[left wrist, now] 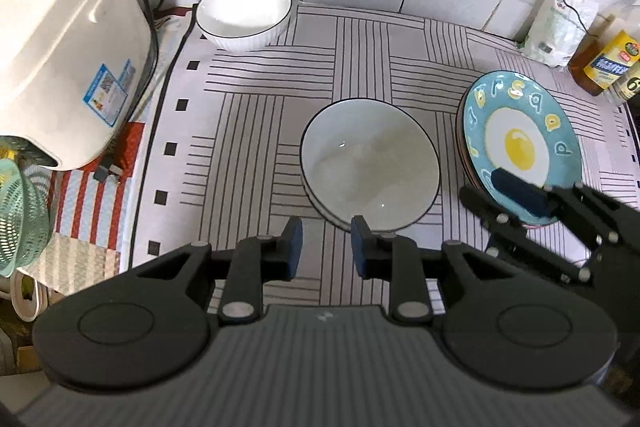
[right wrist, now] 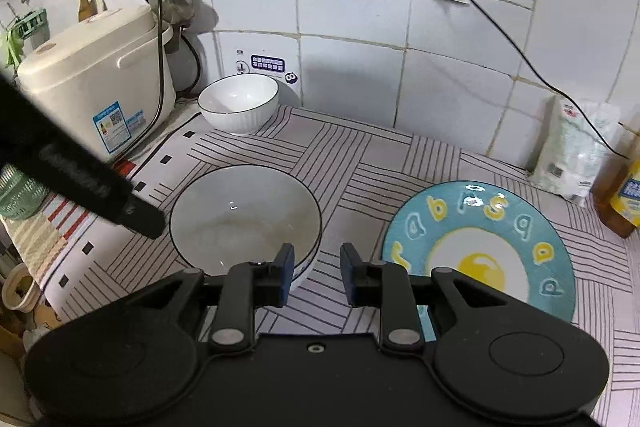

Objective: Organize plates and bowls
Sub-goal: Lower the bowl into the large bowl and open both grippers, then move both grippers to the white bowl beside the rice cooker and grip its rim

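A grey bowl with a dark rim (left wrist: 370,161) (right wrist: 245,219) sits mid-mat, seemingly stacked on another bowl. A white ribbed bowl (left wrist: 244,14) (right wrist: 238,103) stands at the back by the wall. A blue plate with a fried-egg print (left wrist: 522,147) (right wrist: 480,247) tops a stack of plates on the right. My left gripper (left wrist: 326,243) is open and empty just in front of the grey bowl. My right gripper (right wrist: 317,273) is open and empty between the grey bowl and the plate; in the left wrist view its fingers (left wrist: 520,193) overlap the plate's near edge.
A white rice cooker (left wrist: 60,47) (right wrist: 96,87) stands at the left with a cable. A green colander (left wrist: 20,215) is at the far left. A white bag (right wrist: 572,147) and oil bottles (left wrist: 604,63) stand at the back right. A striped mat (left wrist: 256,115) covers the counter.
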Action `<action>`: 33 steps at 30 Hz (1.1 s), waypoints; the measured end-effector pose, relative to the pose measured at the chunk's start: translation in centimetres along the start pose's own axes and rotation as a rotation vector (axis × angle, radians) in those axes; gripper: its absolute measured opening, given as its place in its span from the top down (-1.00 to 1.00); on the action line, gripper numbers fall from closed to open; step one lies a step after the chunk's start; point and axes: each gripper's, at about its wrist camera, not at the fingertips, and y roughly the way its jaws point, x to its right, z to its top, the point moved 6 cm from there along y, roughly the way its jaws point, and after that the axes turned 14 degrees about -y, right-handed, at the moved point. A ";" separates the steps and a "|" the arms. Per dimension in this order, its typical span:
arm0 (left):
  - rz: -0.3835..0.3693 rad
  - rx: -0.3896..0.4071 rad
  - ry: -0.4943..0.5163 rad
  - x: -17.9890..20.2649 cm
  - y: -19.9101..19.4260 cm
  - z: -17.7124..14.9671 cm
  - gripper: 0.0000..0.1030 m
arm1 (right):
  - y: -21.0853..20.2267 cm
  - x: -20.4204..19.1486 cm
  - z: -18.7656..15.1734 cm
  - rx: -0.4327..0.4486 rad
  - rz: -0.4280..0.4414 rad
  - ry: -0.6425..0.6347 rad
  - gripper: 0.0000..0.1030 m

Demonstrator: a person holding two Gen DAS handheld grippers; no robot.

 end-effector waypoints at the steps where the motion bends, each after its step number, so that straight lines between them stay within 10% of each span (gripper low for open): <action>1: -0.001 0.004 0.005 -0.2 -0.3 -0.1 0.46 | -0.2 0.2 0.1 -0.003 0.009 -0.003 0.42; 20: 0.133 0.159 0.045 -4.4 -2.4 3.1 0.02 | -2.1 1.4 4.6 0.150 0.144 -0.175 -0.44; 24: 0.139 0.177 0.005 -5.4 -1.0 5.0 -0.31 | -0.2 0.2 5.4 0.193 0.179 -0.226 -0.68; 33: 0.040 0.272 -0.180 -8.7 1.1 9.0 -0.62 | 5.2 -1.8 8.7 0.166 0.375 -0.271 -0.64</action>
